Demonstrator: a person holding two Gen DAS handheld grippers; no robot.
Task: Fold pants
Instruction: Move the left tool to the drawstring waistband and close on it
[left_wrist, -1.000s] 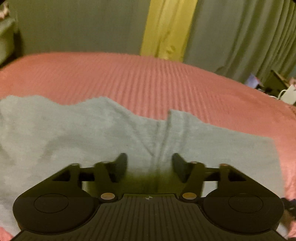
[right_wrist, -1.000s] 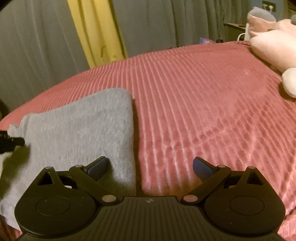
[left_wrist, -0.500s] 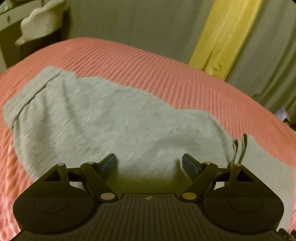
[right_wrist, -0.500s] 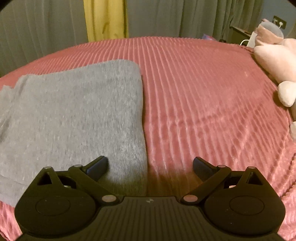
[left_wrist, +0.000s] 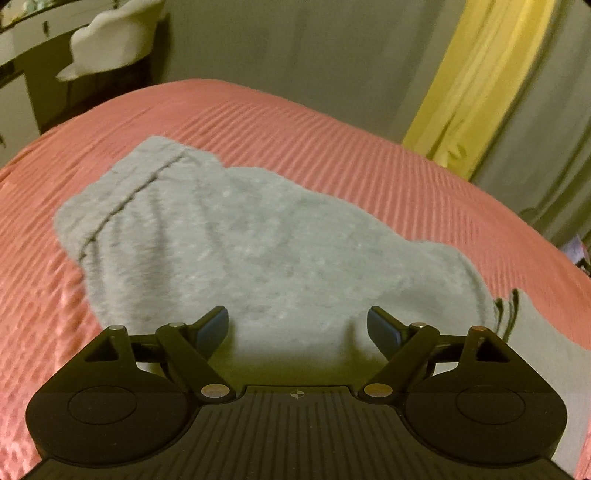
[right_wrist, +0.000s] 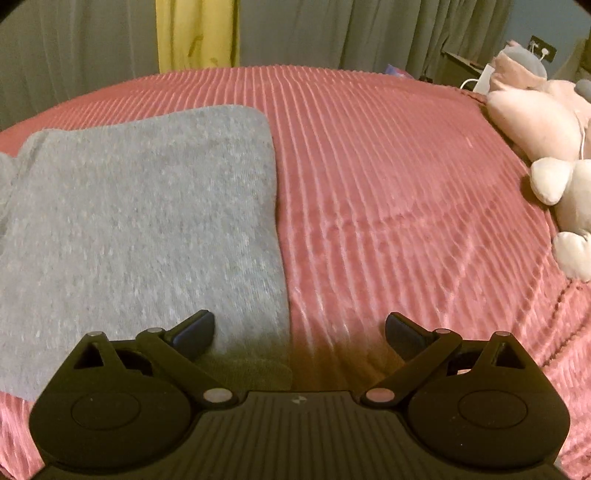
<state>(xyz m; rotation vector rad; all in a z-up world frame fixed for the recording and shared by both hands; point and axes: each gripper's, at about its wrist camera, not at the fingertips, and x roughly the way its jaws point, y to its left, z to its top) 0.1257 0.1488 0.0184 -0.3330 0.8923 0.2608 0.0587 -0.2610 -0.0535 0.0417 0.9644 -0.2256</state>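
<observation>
Grey pants (left_wrist: 258, 251) lie folded on a pink ribbed bedspread (left_wrist: 332, 147). In the left wrist view a seamed band end points to the far left, and a fold edge with dark cords shows at the right. My left gripper (left_wrist: 297, 325) hovers over the pants' near part; its jaws are opening and nothing is pinched between them. In the right wrist view the pants (right_wrist: 140, 206) form a flat rectangle on the left. My right gripper (right_wrist: 300, 326) is open above their right edge, one finger over cloth and the other over the bedspread (right_wrist: 388, 184).
Pink and white plush toys (right_wrist: 535, 122) lie at the bed's right side. A yellow curtain (right_wrist: 197, 35) hangs between grey curtains behind the bed. A dark table with a white chair (left_wrist: 110, 40) stands at the far left.
The left gripper swung left across the pants and its jaws spread wider; the seamed end came into view. The right gripper rolled level and shifted slightly, staying open.
</observation>
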